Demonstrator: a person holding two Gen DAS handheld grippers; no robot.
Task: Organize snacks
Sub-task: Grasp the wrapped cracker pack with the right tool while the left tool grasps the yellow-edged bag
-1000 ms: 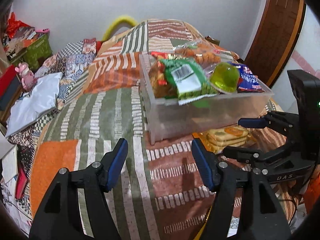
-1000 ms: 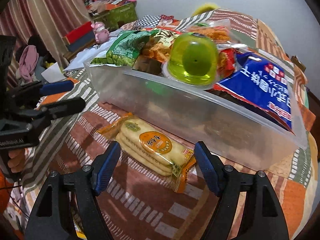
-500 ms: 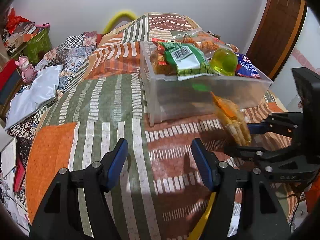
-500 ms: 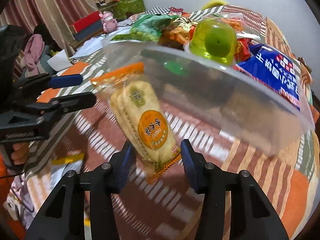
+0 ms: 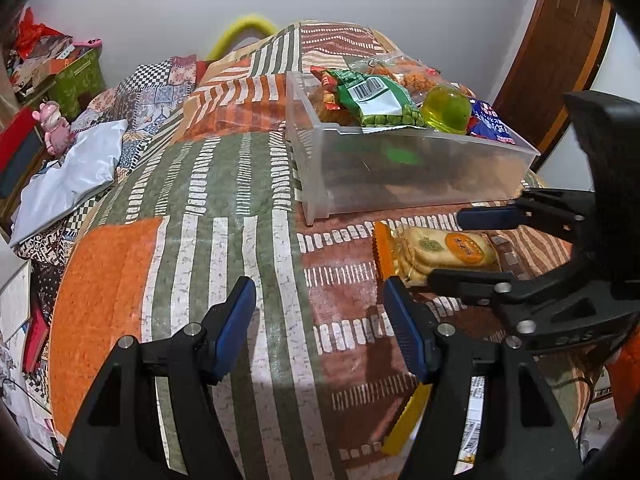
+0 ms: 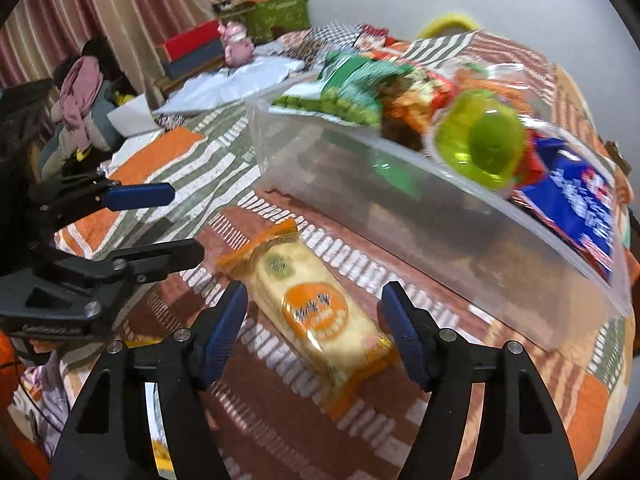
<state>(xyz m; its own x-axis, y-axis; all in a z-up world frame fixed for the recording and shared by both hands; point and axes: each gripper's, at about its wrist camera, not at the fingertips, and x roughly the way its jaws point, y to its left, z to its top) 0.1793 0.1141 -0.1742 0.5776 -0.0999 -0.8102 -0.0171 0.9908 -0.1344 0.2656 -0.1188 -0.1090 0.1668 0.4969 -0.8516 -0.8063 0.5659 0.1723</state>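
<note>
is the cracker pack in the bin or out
Out: the cracker pack lies on the bedspread beside the bin, between the right gripper's just-opened jaws.

Both grippers' jaws apart, downward-tilted

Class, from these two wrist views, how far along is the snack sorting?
Done: the clear bin already holds several snacks, including a green jelly cup. In hand: nothing; the right gripper has just been opening around the cracker pack, which lies on the bedspread. Left: binning that pack.
</note>
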